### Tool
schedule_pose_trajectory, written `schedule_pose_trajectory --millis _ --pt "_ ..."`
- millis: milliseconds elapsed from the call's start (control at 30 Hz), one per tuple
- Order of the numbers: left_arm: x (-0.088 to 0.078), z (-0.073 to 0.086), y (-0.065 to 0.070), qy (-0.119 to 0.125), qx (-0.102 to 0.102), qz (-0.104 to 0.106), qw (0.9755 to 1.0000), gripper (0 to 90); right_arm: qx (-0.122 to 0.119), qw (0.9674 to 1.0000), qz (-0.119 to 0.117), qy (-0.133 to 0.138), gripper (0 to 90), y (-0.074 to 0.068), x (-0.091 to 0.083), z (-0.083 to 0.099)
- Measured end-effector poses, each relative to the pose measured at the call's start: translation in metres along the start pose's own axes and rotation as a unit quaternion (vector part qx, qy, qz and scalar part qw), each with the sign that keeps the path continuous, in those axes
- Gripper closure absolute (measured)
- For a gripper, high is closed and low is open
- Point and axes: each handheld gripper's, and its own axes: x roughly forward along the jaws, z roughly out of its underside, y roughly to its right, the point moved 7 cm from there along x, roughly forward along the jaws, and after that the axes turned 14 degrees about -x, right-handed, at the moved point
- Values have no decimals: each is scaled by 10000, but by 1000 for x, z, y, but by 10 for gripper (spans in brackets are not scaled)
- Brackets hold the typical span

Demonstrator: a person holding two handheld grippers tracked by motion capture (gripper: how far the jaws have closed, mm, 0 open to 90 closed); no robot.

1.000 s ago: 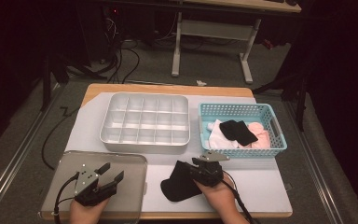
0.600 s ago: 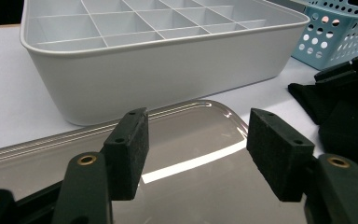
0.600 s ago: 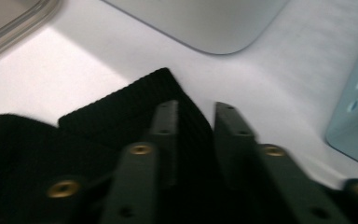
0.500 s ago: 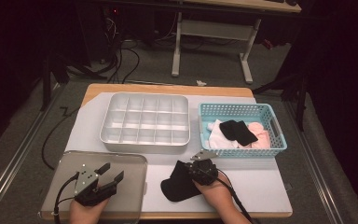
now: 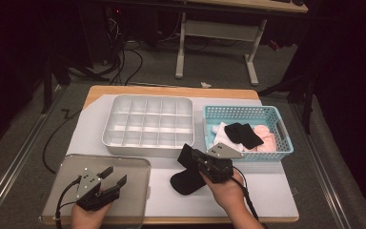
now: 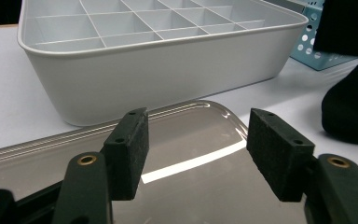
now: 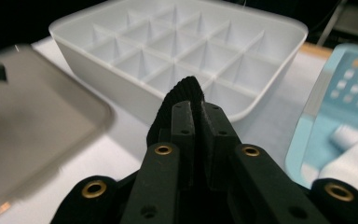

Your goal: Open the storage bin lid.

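A black sock (image 5: 187, 180) lies on the white mat in front of the divided white tray (image 5: 108, 138). One end of the sock is lifted off the mat. My right gripper (image 5: 194, 156) has just been closing and is now shut on that raised end; in the right gripper view the ribbed sock (image 7: 186, 89) sticks up between the pressed pads of the gripper (image 7: 196, 114). My left gripper (image 5: 113, 175) rests over a clear plastic lid (image 5: 136, 167) at the front left, open with nothing between its jaws. In the left gripper view the gripper (image 6: 193, 140) faces the tray's wall (image 6: 168, 74).
A blue basket (image 5: 248, 113) at the right holds black, white and pink socks. The tray's compartments (image 7: 182, 51) hold nothing. Cables trail from both grippers over the table's front edge. Desk legs and dark floor lie beyond the table.
My right gripper's jaws have closed on the black sock and lifted its end above the mat. The left gripper has stayed where it was over the lid.
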Motion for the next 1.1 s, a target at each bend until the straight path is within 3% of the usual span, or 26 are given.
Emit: schedule_pose_trajectory --millis 100,233,533,800,933,1100 --pt "-1 0 0 4 3 -3 10000 393 -24 9998 57 186 841 -1 -6 -10" --pt "-1 0 0 7 -2 2 10000 393 3 9998 105 196 840 -1 -9 -2" --pt "1 1 1 -9 13 2 10000 394 376 9989 251 -93 832 -1 -33 65" --pt "3 1 5 -28 54 7 10000 393 655 9960 350 -494 825 -4 -50 114" --pt "4 1 5 -24 68 -25 10000 394 761 9943 391 -629 824 -2 -53 129" --pt "5 3 5 -64 68 1 10000 394 867 9926 541 -660 817 9 -54 135"
